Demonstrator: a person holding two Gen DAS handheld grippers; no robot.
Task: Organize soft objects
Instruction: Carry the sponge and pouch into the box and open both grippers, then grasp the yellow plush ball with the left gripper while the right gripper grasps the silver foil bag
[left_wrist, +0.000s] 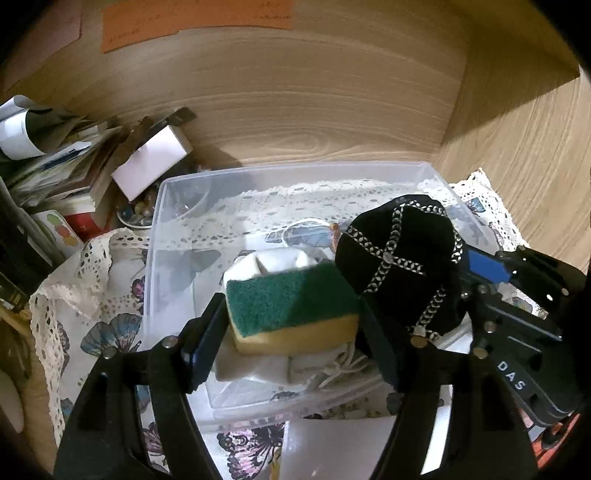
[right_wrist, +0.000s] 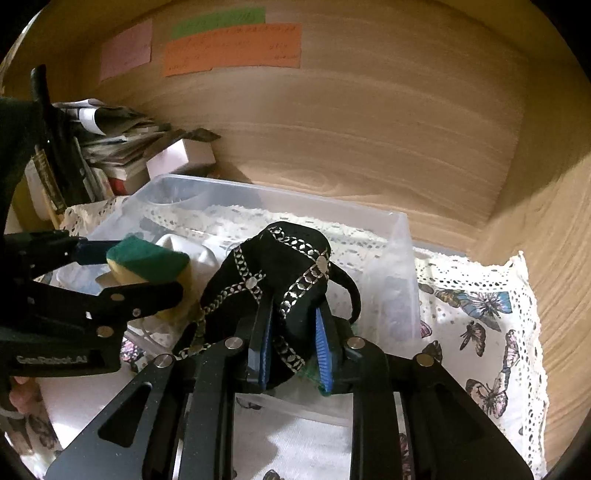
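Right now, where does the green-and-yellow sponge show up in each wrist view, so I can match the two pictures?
Left wrist: the sponge sits at centre, clamped between the left gripper fingers, over the clear plastic bin.
Right wrist: the sponge is at middle left, held by the left gripper reaching in from the left edge.
Shared landmark: the black cap with silver chain trim, held by the right gripper.
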